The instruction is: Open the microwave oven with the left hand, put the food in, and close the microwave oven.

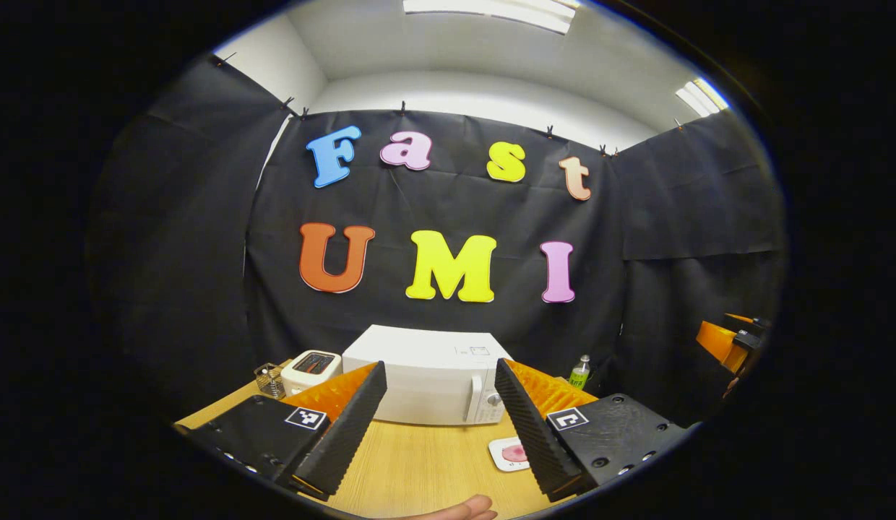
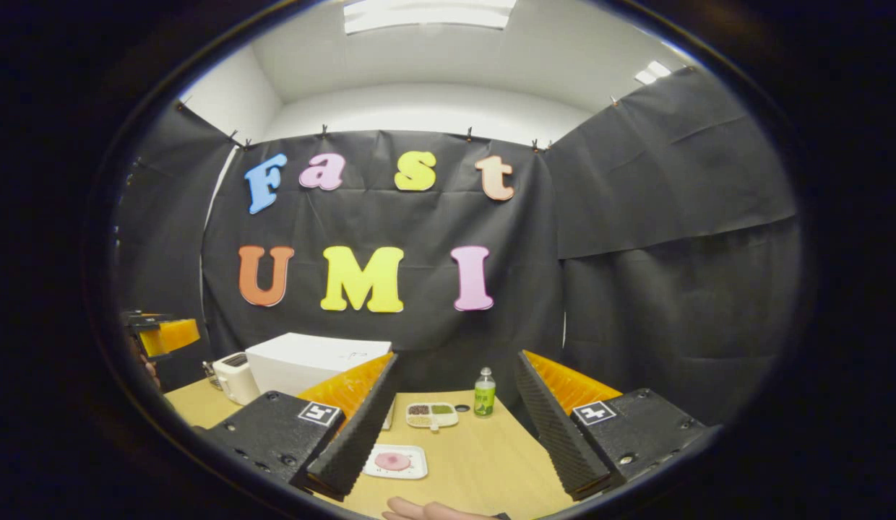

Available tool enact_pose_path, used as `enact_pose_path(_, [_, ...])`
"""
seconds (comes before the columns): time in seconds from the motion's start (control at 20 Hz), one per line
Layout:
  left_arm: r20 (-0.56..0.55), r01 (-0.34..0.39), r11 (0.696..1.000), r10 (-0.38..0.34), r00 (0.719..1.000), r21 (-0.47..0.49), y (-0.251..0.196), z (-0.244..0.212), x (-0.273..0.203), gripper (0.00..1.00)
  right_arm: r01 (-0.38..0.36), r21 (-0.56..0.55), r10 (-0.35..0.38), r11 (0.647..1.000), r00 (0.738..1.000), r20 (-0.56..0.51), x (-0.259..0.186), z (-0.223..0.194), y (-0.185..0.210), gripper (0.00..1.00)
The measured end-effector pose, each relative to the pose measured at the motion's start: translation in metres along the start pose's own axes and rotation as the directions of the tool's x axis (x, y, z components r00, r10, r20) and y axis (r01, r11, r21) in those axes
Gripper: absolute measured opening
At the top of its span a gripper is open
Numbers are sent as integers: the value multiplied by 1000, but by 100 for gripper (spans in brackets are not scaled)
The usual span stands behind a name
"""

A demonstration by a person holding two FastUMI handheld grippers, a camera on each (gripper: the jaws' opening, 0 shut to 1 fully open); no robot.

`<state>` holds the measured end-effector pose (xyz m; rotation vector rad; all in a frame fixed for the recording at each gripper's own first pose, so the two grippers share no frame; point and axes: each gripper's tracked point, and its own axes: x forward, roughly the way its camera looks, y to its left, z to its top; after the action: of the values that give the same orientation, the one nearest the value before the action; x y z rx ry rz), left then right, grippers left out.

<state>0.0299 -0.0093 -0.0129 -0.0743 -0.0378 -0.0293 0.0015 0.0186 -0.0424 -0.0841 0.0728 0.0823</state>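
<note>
Hovering above the desk, both hand-held grippers spread apart and empty, the microwave door shut.

The boxy white microwave oven [image 1: 426, 379] stands at the back of the pale wooden desk [image 1: 426, 469], straight ahead of the left hand-held gripper [image 1: 441, 419] and well apart from it; likely heavy and rigid, best taken at the door's right-edge handle; the pink food on its flat white plate [image 2: 394, 462] lies just ahead of the right hand-held gripper [image 2: 451, 426]; probably light, slippery, best gripped by the rim.

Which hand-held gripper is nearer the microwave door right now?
Left. The left hand-held gripper faces the microwave squarely; the right hand-held gripper sits off to its right, by the plate.
</note>
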Motion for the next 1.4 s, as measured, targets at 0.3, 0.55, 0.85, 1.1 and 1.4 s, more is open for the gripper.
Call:
enact_pose_path(0.3, [-14, -23, 1000, 23, 1000, 15, 1, -27, 57, 95, -11, 46, 11, 999, 1000, 3, 22, -6, -10, 100])
enact_pose_path(0.55, [-56, -29, 1000, 29, 998, -1, -4, -62, 114, 95, -6, 67, 6, 998, 1000, 4, 40, -10, -30, 100])
enact_pose_path(0.85, [-117, -15, 1000, 15, 993, -1, -22, -114, 173, 95, 5, 52, -5, 999, 1000, 0, 52, -28, -55, 100])
enact_pose_path(1.1, [-145, 26, 998, -16, 989, 62, -52, -154, 211, 94, 1, 66, 1, 998, 1000, -28, 57, -51, -73, 100])
enact_pose_path(1.4, [-245, 20, 996, 0, 970, 81, -72, -219, 259, 92, 21, 76, -17, 997, 999, -48, 58, -80, -104, 100])
